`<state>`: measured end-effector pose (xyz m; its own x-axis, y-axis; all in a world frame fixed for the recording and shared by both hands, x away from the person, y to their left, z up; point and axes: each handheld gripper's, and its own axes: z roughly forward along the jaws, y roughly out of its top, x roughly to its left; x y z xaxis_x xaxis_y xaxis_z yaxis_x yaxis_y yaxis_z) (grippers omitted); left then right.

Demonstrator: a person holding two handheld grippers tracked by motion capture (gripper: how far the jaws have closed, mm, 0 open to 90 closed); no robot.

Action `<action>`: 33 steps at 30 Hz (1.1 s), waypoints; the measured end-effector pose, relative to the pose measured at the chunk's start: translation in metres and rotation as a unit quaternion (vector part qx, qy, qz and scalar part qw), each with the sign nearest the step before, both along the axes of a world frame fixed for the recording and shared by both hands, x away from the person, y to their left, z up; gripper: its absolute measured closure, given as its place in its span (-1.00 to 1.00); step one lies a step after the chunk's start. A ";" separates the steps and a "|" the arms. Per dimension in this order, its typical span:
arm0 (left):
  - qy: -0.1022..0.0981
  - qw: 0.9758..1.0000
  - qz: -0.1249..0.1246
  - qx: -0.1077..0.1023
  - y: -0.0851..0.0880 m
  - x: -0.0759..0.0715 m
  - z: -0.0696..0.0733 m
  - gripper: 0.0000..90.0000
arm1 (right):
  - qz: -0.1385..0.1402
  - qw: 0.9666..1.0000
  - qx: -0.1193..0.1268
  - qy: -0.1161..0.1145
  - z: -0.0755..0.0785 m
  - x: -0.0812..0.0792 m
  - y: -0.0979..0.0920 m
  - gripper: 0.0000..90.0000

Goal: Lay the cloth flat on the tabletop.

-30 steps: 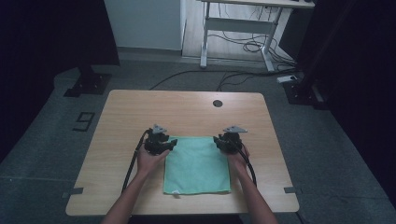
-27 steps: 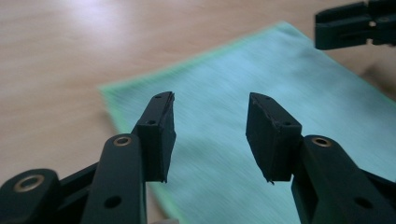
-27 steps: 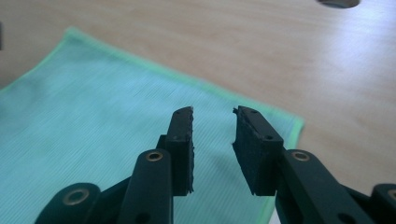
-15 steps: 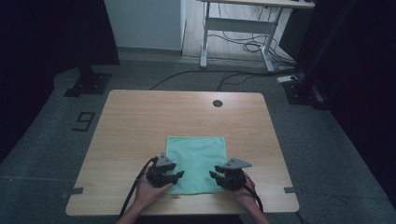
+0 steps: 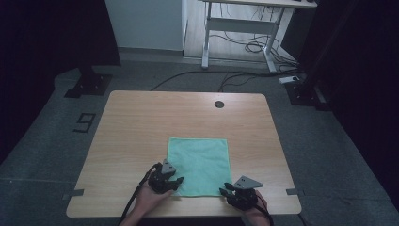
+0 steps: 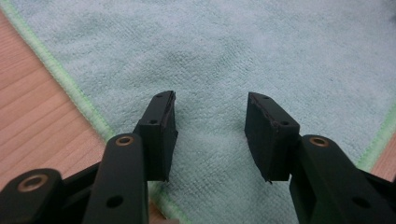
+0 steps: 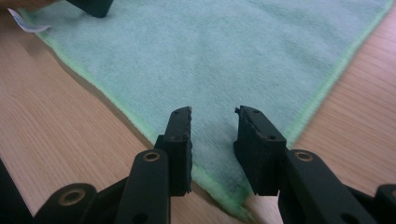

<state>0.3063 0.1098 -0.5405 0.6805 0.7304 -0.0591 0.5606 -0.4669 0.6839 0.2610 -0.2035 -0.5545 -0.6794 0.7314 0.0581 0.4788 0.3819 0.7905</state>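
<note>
High view: green cloth lies flat and square on the wooden table, in the near half, a little right of the middle, its near edge close to the table's near edge. Left gripper sits at the cloth's near left corner, held in the person's left hand; a black cable trails from it off the near edge. Right gripper sits at the cloth's near right corner, a grey three-cornered plate on top, right hand behind it at the table's near edge. Small dark round hole near the table's far edge, well apart from the cloth.

Left gripper view: jaws spread apart over the cloth, terry pile between them, pads not pressing on any fold; the jaws have just been closing a little. Brighter green hem runs diagonally at the left, bare wood beyond it. Cannot tell whether the tips touch the fabric.

Right gripper view: right gripper jaws spread, straddling the corner of the cloth, the corner's tip below and between them; nothing pinched. These jaws have also just been closing slightly. Wood on both sides of the corner. Far off at the top left, the tip of the left gripper over the other near corner, beside a small white tag at the hem.
</note>
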 end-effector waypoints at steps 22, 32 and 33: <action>-0.005 0.999 0.012 -0.029 0.003 -0.001 0.000 0.12 | -0.010 1.000 0.008 -0.017 0.011 -0.002 0.001 0.34; -0.034 0.998 0.010 -0.061 0.007 0.015 0.021 -0.09 | 0.027 0.999 0.032 -0.022 0.024 0.013 0.047 0.22; -0.037 0.997 0.010 -0.061 0.008 0.017 0.023 -0.12 | 0.030 0.999 0.035 -0.019 0.026 0.015 0.050 0.21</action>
<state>0.3232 0.1174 -0.5179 0.6714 0.7345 -0.0982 0.5151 -0.3673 0.7744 0.2765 -0.1531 -0.5290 -0.7251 0.6837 0.0818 0.4262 0.3524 0.8331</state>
